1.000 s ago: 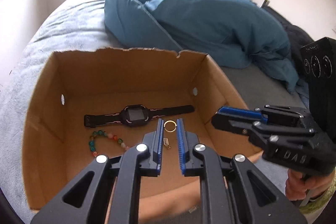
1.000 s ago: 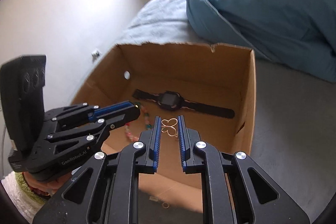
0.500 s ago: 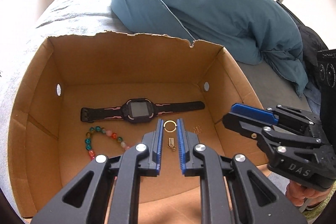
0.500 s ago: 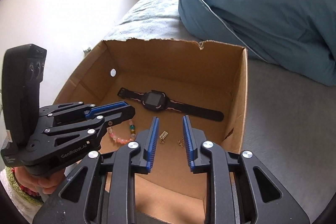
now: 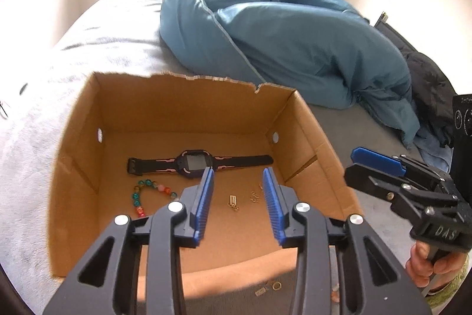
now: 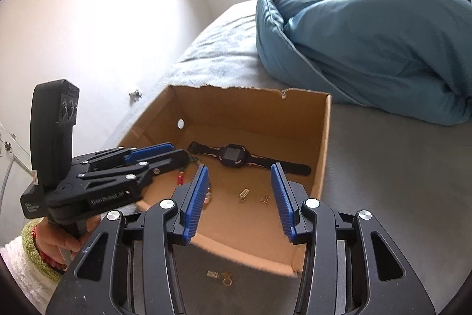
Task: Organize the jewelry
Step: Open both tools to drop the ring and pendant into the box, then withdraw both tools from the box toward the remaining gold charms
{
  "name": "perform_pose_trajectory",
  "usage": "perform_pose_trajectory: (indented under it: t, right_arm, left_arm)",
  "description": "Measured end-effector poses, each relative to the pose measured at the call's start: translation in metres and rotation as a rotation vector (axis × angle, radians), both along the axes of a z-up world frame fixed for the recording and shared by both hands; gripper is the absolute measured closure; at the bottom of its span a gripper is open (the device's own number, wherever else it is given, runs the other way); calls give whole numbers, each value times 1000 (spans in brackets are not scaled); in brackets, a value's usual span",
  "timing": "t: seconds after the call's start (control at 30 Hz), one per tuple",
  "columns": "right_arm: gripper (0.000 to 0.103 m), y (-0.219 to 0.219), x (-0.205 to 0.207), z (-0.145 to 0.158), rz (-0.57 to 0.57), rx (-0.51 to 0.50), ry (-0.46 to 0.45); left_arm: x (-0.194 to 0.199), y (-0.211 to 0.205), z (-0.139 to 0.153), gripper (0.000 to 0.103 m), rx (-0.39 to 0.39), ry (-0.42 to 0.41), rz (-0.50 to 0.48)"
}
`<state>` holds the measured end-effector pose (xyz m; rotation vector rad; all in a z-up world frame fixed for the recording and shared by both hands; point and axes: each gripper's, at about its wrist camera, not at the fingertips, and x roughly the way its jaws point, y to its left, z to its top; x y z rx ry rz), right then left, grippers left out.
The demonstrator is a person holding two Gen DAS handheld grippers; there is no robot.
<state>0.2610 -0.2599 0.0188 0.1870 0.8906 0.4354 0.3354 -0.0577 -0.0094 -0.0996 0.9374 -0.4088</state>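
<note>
Both the left gripper (image 5: pixel 237 191) and right gripper (image 6: pixel 240 188), jaws just opened and empty, hover over a cardboard box (image 5: pixel 188 105) holding a watch (image 5: pixel 196 163), beads (image 5: pixel 138 194) and gold earrings (image 5: pixel 233 201) (more gold pieces (image 6: pixel 219 276) wait outside on the bed), so lift clear before reaching for those.

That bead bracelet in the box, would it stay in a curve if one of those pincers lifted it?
Probably not. The bead bracelet lies in a loose arc on the cardboard box floor, so it looks strung and floppy and would likely dangle. Its round, glossy beads might slip between the pads. It seems light for its size.
</note>
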Motion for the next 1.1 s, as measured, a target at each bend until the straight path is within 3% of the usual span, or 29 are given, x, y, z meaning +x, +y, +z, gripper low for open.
perform_pose_trajectory:
  t: [0.2, 0.43, 0.7, 0.9, 1.1]
  right_arm:
    - [59, -23, -45, 15, -29, 37, -39]
    - [59, -48, -110, 6, -85, 93, -51]
    - [59, -56, -165, -29, -142, 134, -36]
    - [59, -30, -166, -59, -134, 56, -55]
    - [62, -14, -156, -82, -95, 33, -60]
  left_arm:
    - [-51, 14, 26, 70, 5, -107, -27]
    - [-121, 24, 25, 70, 21, -186, -75]
    - [-162, 28, -16, 70, 8, -156, -122]
    - [-162, 18, -60, 70, 15, -113, -134]
    - [-159, 2, -81, 70, 38, -116, -185]
